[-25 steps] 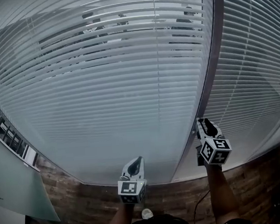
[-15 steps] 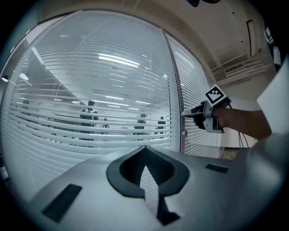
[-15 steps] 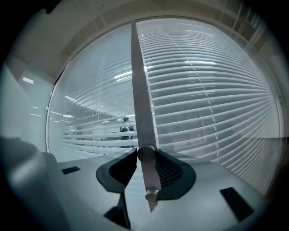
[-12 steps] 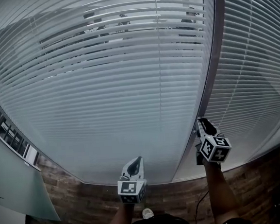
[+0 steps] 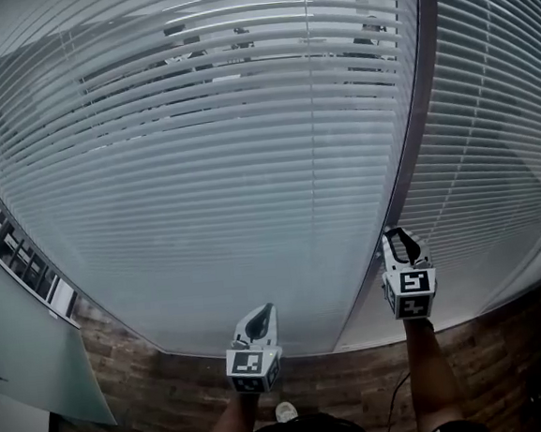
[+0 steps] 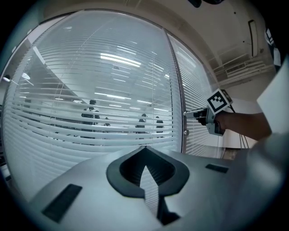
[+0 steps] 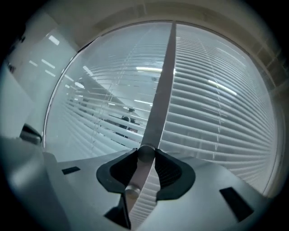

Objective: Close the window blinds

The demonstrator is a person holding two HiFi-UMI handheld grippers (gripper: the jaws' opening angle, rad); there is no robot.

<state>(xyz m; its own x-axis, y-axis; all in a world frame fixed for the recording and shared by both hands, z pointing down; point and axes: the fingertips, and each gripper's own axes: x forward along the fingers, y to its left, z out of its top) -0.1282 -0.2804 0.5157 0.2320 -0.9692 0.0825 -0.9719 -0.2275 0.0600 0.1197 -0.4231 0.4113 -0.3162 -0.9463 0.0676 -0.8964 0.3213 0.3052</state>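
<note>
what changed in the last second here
The right gripper rolled in place, from tilted to square, jaws closing slightly further on the frame knob. The left gripper, jaws shut, and the blinds, slats partly open up top, stayed put.

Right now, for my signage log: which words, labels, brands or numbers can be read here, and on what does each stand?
None can be read.
Left gripper and right gripper: their cubes show only black-and-white square markers, no letters or digits.
The blinds and the wand: no print.
The small dark panels at the head view's left edge: too small to read.
</note>
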